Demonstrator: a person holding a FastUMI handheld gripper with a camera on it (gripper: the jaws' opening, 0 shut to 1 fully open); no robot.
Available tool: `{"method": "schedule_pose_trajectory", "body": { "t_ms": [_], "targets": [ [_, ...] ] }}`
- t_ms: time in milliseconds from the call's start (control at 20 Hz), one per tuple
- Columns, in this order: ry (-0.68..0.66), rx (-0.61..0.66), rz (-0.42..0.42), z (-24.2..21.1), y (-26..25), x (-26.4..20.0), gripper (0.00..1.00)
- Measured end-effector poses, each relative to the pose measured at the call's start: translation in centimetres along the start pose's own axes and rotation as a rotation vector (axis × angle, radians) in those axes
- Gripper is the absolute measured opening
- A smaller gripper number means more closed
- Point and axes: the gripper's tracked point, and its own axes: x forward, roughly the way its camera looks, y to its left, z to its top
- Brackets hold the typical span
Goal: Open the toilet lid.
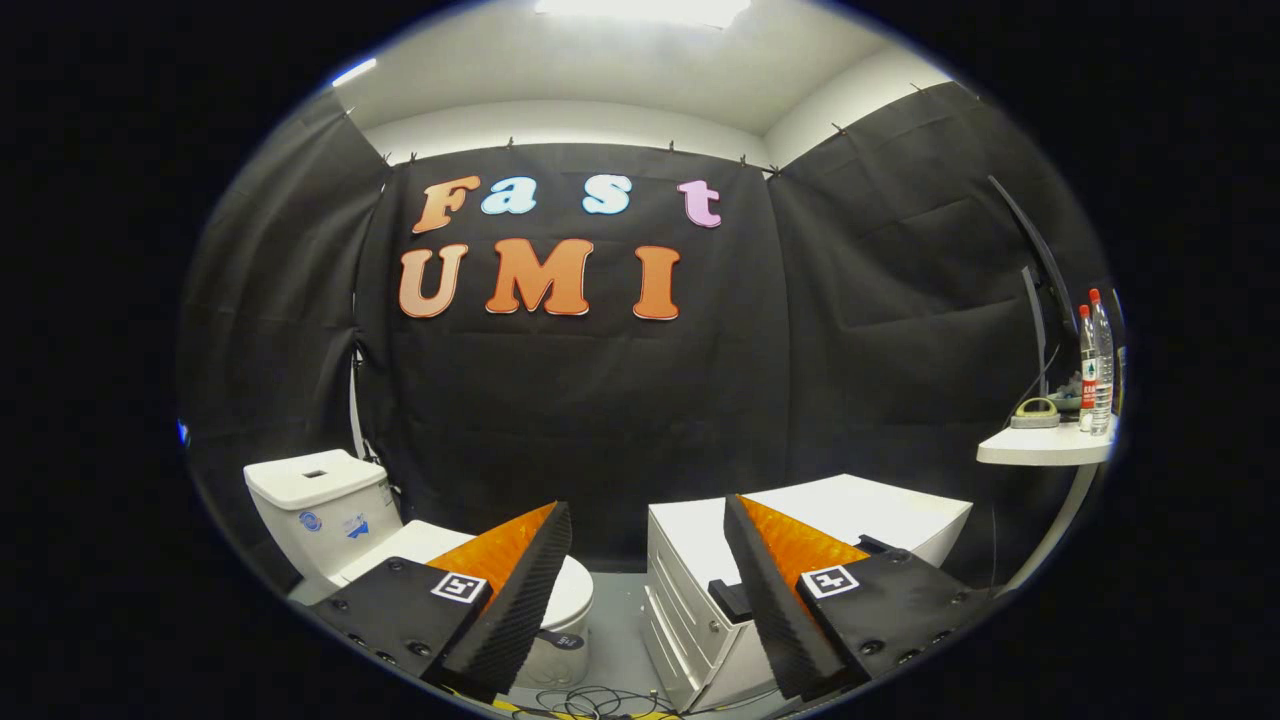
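Jaws of the gripper (645, 560) stand wide apart, empty, likely readied for approach. Toilet lid (575, 590) lies closed, low behind the left finger, beside a white drawer cabinet (690, 590); not yet reached.

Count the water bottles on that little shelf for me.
2 bottles, side by side at the far end of the white shelf: nearer bottle, taller bottle. The shelf's end is cut off, so more may be hidden. Gripper jaws are open.

Cloth-walled test booth with toilet (330, 520)
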Motion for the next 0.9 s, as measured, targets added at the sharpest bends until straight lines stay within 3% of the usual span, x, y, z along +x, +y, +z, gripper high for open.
{"method": "schedule_pose_trajectory", "body": {
  "t_ms": [900],
  "targets": [
    [0.004, -0.007, 0.002, -0.01, 0.14, -0.19, 0.98]
  ]
}}
